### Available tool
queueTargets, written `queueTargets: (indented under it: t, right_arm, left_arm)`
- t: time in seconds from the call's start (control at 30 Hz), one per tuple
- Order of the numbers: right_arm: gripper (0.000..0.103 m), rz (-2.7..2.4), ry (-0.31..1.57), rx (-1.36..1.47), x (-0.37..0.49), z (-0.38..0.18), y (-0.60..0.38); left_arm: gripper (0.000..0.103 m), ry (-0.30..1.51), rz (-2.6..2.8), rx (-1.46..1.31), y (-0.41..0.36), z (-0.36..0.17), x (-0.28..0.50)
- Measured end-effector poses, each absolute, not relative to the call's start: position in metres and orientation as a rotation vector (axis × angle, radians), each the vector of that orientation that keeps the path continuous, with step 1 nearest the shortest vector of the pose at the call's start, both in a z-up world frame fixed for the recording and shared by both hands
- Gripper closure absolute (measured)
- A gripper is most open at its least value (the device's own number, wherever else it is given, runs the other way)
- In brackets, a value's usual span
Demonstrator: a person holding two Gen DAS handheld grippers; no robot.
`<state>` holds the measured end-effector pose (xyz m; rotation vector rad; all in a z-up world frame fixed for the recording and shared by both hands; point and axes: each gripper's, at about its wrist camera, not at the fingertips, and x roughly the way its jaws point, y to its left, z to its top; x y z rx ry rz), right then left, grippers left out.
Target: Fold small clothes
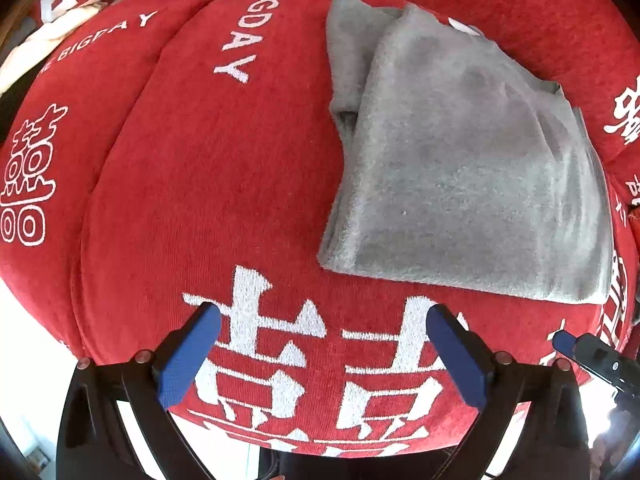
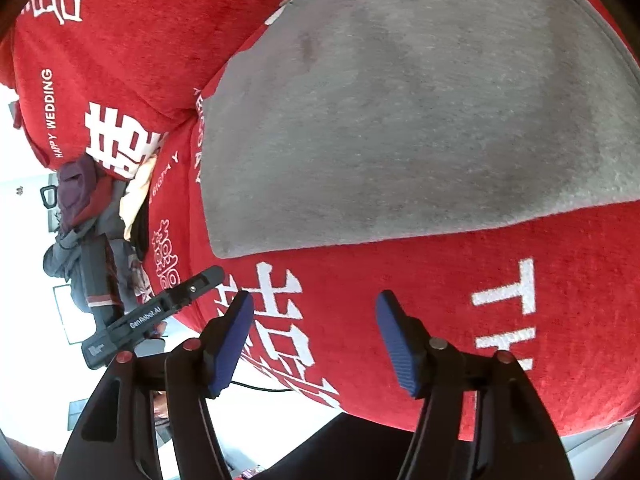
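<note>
the grey fleece garment (image 1: 460, 168) lies folded into a compact layered rectangle on the red cushion cover (image 1: 224, 184) printed with white characters, its near edge straight and a narrower layer poking out along the left side in the left wrist view. i read this as the fold just finished, or one more halving to go; i can't tell which. my left hand-held gripper (image 1: 324, 354) hangs over the bare red cover just short of the garment's near edge, jaws spread wide with nothing between them. my right hand-held gripper (image 2: 314, 338) is likewise apart from the cloth, jaws moderately wide and empty, angled down at the cover. if another fold is wanted, i'd need to pinch both near corners through all layers so the stack doesn't slide apart. off to the side a heap of mixed clothes (image 2: 88, 216) waits, probably the next pieces. nothing blocks the garment itself.
</note>
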<state>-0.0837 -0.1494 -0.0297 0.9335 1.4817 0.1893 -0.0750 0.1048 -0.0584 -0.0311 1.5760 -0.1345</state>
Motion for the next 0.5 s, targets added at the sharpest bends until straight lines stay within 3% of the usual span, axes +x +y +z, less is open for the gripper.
queueTargets:
  t: [0.5]
  right_arm:
    - [0.034, 0.200, 1.480, 0.928, -0.082, -0.030, -0.146]
  left_arm:
    - [0.000, 1.572, -0.124, -0.006, 0.068, -0.065, -0.075]
